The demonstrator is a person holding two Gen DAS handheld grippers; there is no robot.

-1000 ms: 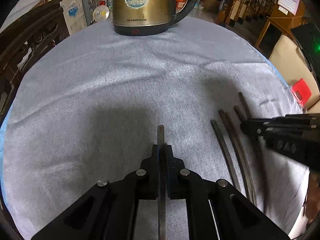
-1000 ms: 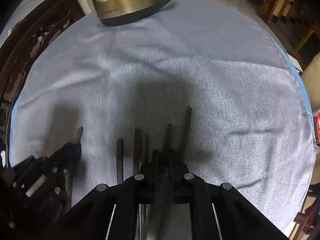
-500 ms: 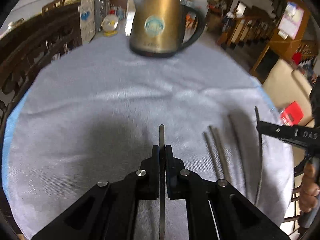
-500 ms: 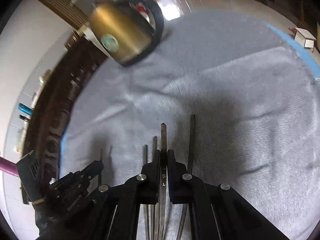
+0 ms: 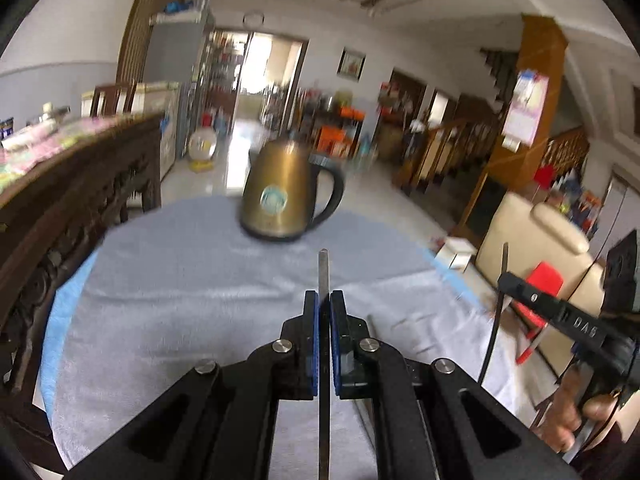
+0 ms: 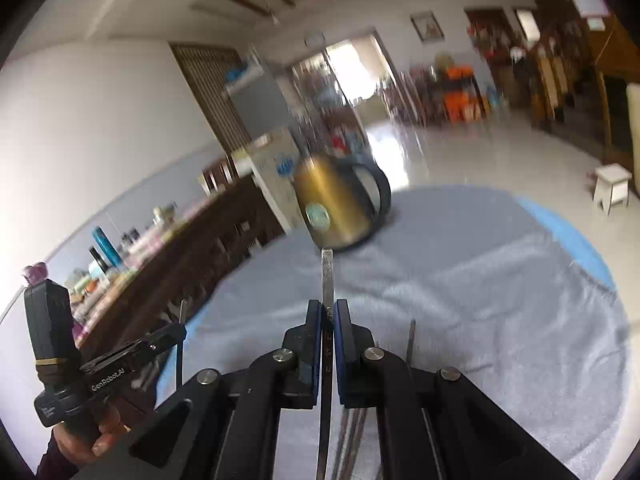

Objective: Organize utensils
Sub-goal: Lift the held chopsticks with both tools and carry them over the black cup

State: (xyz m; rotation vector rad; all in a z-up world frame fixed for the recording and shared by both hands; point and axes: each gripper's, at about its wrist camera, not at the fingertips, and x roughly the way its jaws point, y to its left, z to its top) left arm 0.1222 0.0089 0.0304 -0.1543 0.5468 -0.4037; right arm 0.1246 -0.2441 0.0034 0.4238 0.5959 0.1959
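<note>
My left gripper [image 5: 324, 300] is shut on a thin dark metal chopstick [image 5: 323, 268] and held above the grey tablecloth [image 5: 180, 280]. My right gripper [image 6: 328, 308] is shut on a second chopstick [image 6: 327, 276], also clear of the cloth. Each gripper shows in the other's view: the right gripper [image 5: 505, 280] at the right with its chopstick [image 5: 494, 328] hanging down, the left gripper [image 6: 180, 330] at the left with its stick [image 6: 180, 356]. Other chopsticks [image 6: 411, 340] lie on the cloth, partly hidden under my fingers.
A brass-coloured electric kettle [image 5: 280, 200] with a black handle stands at the table's far edge. A dark carved wooden sideboard [image 5: 80, 208] runs along the left. A beige sofa [image 5: 528, 232] and a red stool [image 5: 544, 280] stand right of the table.
Both grippers have risen from the cloth, each carrying one chopstick, and tilted up so the room now fills the views. The other chopsticks stayed on the table.
</note>
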